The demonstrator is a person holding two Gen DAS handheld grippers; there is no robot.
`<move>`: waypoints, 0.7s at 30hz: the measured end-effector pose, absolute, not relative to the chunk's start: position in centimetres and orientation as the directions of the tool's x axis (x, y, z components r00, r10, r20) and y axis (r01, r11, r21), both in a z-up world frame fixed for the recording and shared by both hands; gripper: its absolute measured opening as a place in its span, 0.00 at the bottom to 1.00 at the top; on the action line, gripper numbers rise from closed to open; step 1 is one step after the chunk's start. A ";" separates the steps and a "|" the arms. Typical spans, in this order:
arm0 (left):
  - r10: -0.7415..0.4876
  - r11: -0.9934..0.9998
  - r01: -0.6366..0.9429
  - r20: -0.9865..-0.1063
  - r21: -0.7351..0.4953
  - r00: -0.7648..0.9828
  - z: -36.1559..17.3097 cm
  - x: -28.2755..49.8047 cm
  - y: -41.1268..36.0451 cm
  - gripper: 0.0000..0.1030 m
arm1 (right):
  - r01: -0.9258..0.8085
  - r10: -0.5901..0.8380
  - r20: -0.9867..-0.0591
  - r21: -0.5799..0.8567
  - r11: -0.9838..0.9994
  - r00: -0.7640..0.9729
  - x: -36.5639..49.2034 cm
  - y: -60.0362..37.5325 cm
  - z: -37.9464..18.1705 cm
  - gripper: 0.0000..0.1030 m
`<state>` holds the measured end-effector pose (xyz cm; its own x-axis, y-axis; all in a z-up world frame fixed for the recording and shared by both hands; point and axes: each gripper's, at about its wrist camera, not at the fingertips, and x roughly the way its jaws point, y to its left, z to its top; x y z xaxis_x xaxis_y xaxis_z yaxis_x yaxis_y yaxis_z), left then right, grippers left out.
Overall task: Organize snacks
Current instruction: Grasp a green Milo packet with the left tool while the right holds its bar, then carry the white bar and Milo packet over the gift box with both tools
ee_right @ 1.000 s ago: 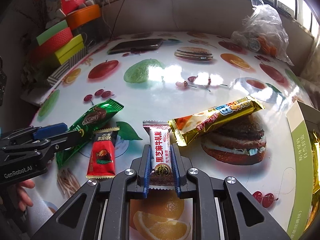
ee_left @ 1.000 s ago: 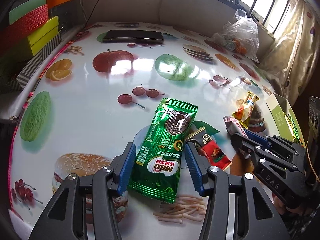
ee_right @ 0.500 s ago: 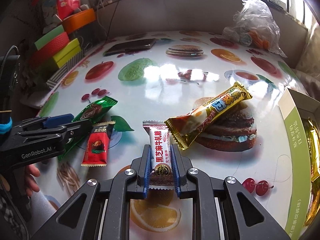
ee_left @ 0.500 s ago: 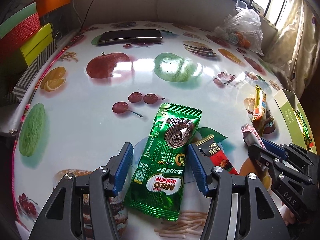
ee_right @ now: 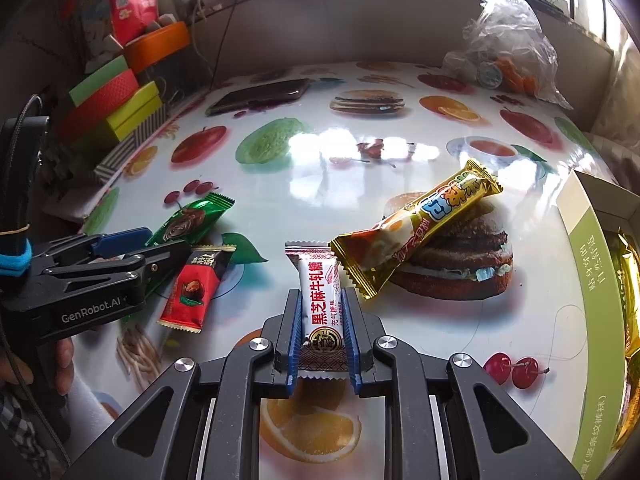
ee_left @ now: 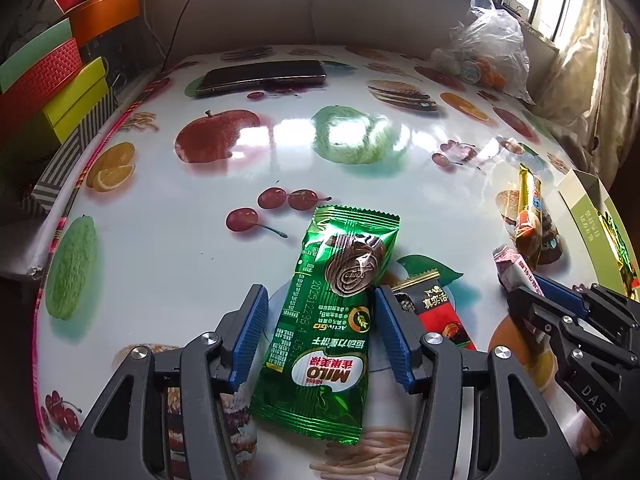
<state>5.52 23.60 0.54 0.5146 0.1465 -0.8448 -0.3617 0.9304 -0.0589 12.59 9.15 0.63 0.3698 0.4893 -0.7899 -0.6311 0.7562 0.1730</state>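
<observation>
Two blue pads of the left gripper (ee_left: pixel 320 336) straddle the green Milo packet (ee_left: pixel 328 328) lying flat on the table (ee_left: pixel 180 240), jaws closing, left pad not yet touching. Right view: right gripper (ee_right: pixel 322 336) clenched on the white candy bar (ee_right: pixel 322 300), beside the yellow bar (ee_right: pixel 416 228).

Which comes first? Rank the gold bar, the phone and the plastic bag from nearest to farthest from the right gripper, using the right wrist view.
1. Gold bar: just ahead and right of the right gripper, lying on the printed burger.
2. Phone: far side of the table, left of centre.
3. Plastic bag: far right corner, by the window.
</observation>
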 end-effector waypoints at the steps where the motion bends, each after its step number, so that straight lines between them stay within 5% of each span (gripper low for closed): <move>1: 0.146 0.930 -0.363 -0.844 -0.060 0.516 0.6 5.5 23.6 0.46 | -0.631 0.489 -0.790 0.174 0.756 0.370 12.6 9.2 0.6 0.18; 21: 0.138 0.924 -0.375 -0.841 -0.081 0.522 0.8 4.9 23.6 0.39 | -0.632 0.488 -0.791 0.170 0.756 0.370 12.6 9.1 0.7 0.18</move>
